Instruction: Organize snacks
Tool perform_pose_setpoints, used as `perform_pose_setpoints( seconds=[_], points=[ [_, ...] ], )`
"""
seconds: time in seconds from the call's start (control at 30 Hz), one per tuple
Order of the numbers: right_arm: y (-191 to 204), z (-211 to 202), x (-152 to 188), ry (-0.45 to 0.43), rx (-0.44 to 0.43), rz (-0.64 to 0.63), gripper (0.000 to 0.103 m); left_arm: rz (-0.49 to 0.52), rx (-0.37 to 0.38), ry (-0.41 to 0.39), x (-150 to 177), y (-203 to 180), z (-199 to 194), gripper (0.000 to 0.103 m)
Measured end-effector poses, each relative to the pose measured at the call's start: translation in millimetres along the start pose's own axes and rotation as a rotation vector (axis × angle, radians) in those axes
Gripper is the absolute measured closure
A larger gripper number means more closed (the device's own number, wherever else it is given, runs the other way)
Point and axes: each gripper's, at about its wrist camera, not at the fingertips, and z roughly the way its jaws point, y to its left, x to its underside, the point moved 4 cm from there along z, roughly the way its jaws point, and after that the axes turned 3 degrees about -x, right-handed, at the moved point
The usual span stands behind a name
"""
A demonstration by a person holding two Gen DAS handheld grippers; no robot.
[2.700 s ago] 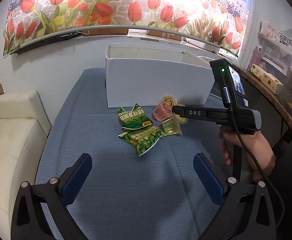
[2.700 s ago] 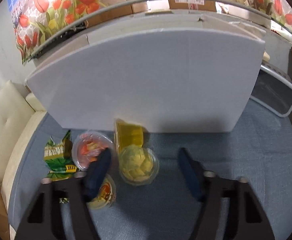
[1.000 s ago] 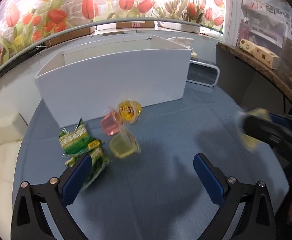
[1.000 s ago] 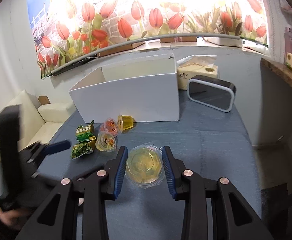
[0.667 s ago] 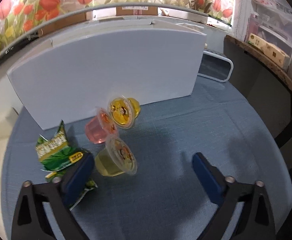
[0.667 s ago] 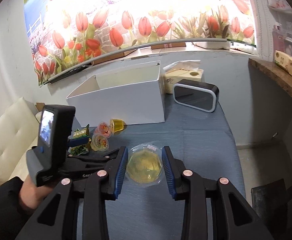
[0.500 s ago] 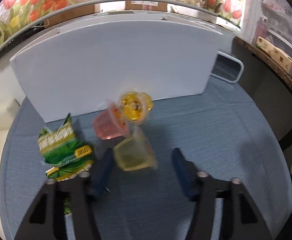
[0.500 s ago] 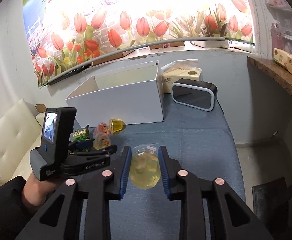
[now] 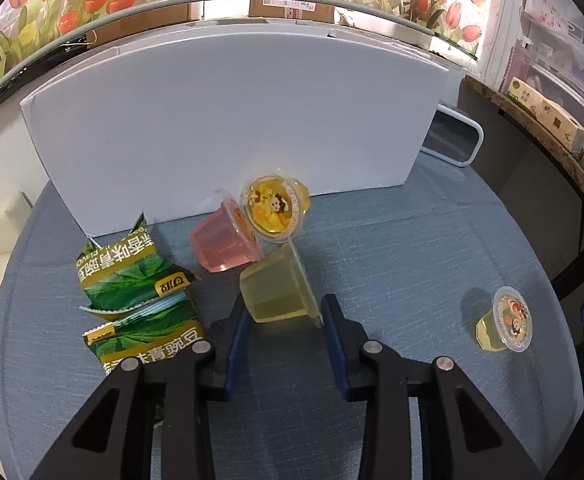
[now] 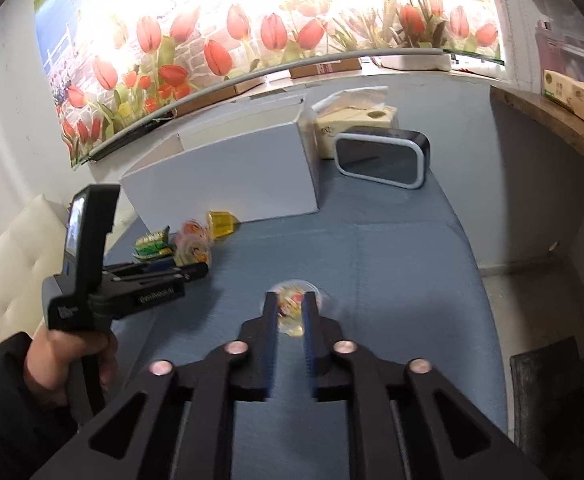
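Observation:
My left gripper [image 9: 284, 312] points down at a pile of snacks in front of the white box [image 9: 232, 120]. Its jaws are closing, and the pads touch both sides of a yellow-green jelly cup [image 9: 278, 292] lying on its side. A pink jelly cup [image 9: 224, 246] and an orange jelly cup [image 9: 274, 212] lean against it. Two green pea packets [image 9: 132, 268] lie to the left. My right gripper [image 10: 290, 300] hovers low with its jaws opening. Another yellow jelly cup [image 9: 505, 324] lies free on the cloth just past its fingertips.
The blue-grey cloth [image 9: 411, 260] covers the table. A black clock with a white rim [image 10: 379, 162] and a tissue box [image 10: 355, 120] stand right of the white box. A cream sofa [image 10: 12, 248] sits left of the table. A wooden counter [image 10: 551, 120] runs along the right.
My left gripper moved in on the snack pile and closed from wide open onto the yellow-green cup. The right gripper sank, and its jelly cup now lies on the cloth.

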Motion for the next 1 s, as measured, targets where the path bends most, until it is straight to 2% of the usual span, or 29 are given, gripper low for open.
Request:
perform_pose_setpoints(
  seconds=[0.07, 0.2, 0.5, 0.73, 0.87, 1.0],
  points=[
    [1.7, -2.8, 0.1, -0.022, -0.004, 0.002, 0.021, -0.004, 0.009, 0.000, 0.0, -0.1, 0.0, 0.064],
    [13.6, 1.7, -0.4, -0.011, 0.027, -0.047, 0.013, -0.001, 0.014, 0.000, 2.6, -1.1, 0.7, 0.064],
    [16.1, 43.8, 8.5, 0.081, 0.057, -0.064, 0.013, 0.018, 0.027, -0.040, 4.6, -3.5, -20.2, 0.065],
    [13.7, 70.4, 6.1, 0.106, 0.066, -0.071, 0.014, 0.026, 0.047, -0.065, 8.9, 0.7, -45.4, 0.065],
    [13.5, 82.9, 0.6, 0.130, 0.066, -0.072, 0.051, 0.027, 0.054, -0.079, 11.8, 5.3, -58.5, 0.068],
    [16.7, 80.8, -1.4, 0.119, 0.024, -0.061, 0.052, 0.024, 0.061, -0.079, 13.9, 9.6, -63.7, 0.070]
  ],
)
